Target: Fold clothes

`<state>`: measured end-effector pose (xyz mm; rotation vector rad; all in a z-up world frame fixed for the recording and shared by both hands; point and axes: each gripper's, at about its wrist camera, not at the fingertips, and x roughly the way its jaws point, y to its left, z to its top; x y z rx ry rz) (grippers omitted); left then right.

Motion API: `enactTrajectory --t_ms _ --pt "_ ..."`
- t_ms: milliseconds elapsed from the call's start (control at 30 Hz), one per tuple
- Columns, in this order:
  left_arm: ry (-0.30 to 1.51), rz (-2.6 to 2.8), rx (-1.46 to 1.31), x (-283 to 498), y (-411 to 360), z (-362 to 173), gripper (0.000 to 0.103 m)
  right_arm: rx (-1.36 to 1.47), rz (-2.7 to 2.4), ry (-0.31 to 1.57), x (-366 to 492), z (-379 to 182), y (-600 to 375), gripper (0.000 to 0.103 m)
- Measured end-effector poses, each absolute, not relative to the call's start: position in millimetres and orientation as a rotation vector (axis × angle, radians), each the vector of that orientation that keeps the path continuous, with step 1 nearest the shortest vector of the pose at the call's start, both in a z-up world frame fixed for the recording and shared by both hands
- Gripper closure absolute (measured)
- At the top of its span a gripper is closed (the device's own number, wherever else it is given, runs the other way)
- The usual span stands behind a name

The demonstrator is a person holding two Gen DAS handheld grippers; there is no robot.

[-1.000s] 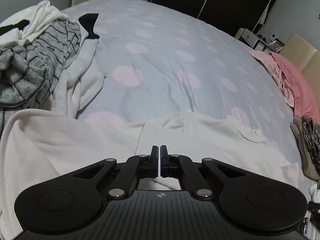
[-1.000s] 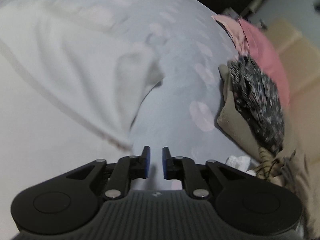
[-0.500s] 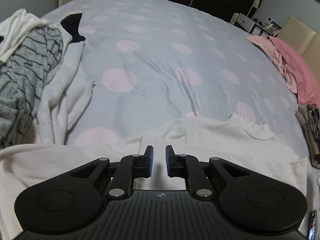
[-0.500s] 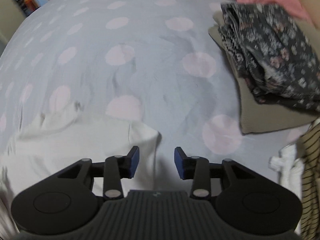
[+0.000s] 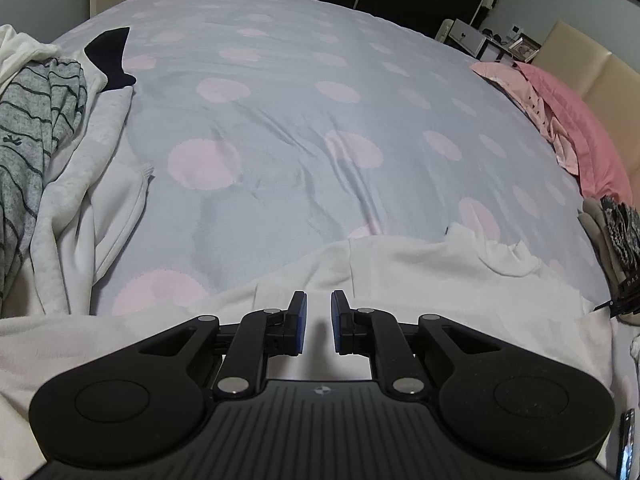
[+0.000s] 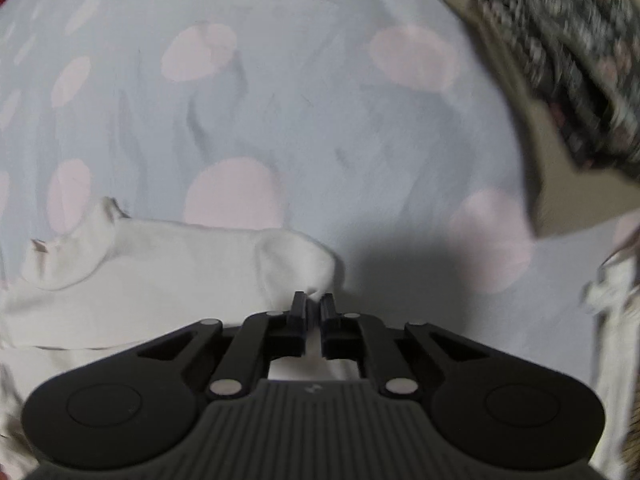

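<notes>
Pinching the white garment (image 6: 168, 276), right hand-held gripper (image 6: 314, 308); left hand-held gripper (image 5: 319, 322) spread.

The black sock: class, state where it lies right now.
In the left wrist view, the black sock lies far left on the dotted bedspread, beside the grey striped top.

Readable text: one partial label only

On a dark tag (image 5: 629, 283) at the right edge of the left wrist view, beside the stack of folded clothes (image 5: 612, 232), the pale letters "DAS" can be made out; whatever follows is cut off. A small round emblem (image 5: 321, 391) is moulded on the body of the left hand-held gripper (image 5: 318, 322), but no letters can be read in it. In the blurred right wrist view nothing can be read.
</notes>
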<state>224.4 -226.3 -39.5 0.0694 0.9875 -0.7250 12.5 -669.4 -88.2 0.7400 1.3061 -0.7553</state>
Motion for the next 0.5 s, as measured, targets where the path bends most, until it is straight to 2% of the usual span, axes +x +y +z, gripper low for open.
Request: enactTrajectory --t_ms 333,400,467,500 --pt "1.008 -0.693 0.060 230.4 -222.4 -46.0 0.093 0.719 -0.874 1.272 3.6 -106.3 -695.8 0.096" --pt "1.007 -0.686 0.052 231.5 -219.9 -45.8 0.085 0.701 -0.852 1.263 0.6 -108.1 -690.5 0.094" --pt "1.002 -0.680 0.037 232.1 -216.4 -44.5 0.077 0.644 -0.850 1.223 -6.4 -98.8 -683.3 0.069" --pt "1.000 -0.675 0.028 232.6 -214.7 -43.9 0.072 0.620 -0.849 1.202 -11.1 -93.4 -679.6 0.065"
